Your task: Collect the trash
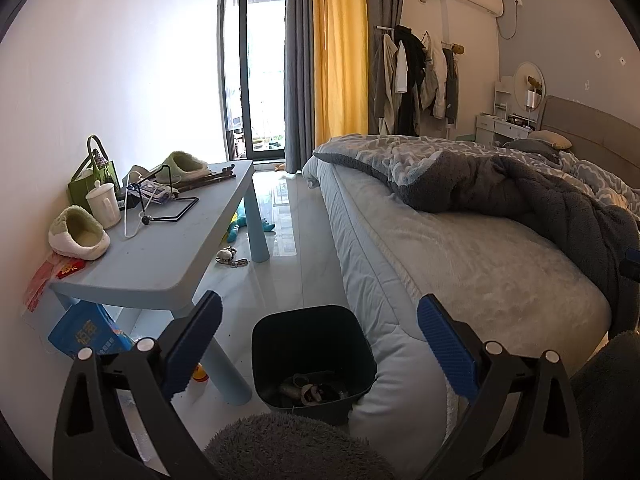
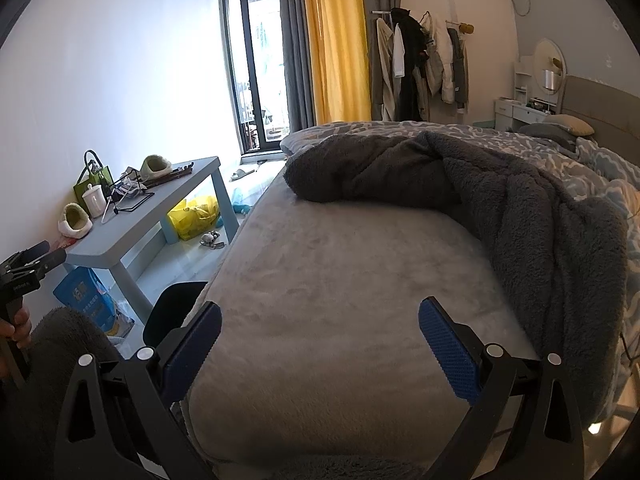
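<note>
Daylight from the glass door (image 1: 256,64) blows out the wall; floor (image 1: 288,216) glares; fisheye edges bend, corners black.

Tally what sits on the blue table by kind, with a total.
Slippers: 2
Mug: 1
Green bag: 1
Wire stand: 1
White hanger: 1
Dark sticks, bundle: 1
Total: 7, all on the table; the clutter behind the stand is too small to sort.

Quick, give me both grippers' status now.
Left gripper: open, holding nothing, above the bin.
Right gripper: open, holding nothing, over the bed.
</note>
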Demonstrator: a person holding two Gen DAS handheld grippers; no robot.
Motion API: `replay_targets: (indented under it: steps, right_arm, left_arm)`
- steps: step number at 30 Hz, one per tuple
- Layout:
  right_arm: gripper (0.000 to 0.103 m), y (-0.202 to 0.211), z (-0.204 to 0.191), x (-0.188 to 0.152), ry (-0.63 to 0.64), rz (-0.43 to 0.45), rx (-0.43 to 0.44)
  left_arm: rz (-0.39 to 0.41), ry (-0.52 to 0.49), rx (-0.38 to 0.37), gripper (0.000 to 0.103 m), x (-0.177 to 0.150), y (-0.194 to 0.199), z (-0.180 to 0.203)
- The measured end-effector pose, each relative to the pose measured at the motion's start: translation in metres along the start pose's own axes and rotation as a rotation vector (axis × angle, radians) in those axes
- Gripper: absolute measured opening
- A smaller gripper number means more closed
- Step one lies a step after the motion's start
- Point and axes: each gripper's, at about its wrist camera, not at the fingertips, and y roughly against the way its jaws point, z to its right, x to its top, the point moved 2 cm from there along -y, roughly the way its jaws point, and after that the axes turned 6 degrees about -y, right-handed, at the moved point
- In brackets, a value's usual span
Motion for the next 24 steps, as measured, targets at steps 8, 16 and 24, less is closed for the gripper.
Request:
replay_targets:
  steps: [8, 16, 24]
  right_arm:
    - [0.100, -0.0016, 0.0013, 0.0009, 0.007, -0.004, -0.001]
    - [0.100, -0.0021, 0.0024, 0.0008, 0.011, -0.007, -0.003]
    - [0.100, -0.0021, 0.0017, 0.0015, 0.011, -0.007, -0.003]
  left_arm:
    - [0.001, 0.000, 0.001, 0.100, 0.0004, -0.0001, 0.0005]
    - [0.001, 0.000, 0.000, 0.100, 0.0005, -0.0003, 0.0006]
    - [0.001, 0.000, -0.001, 0.100, 0.0005, -0.0003, 0.0009]
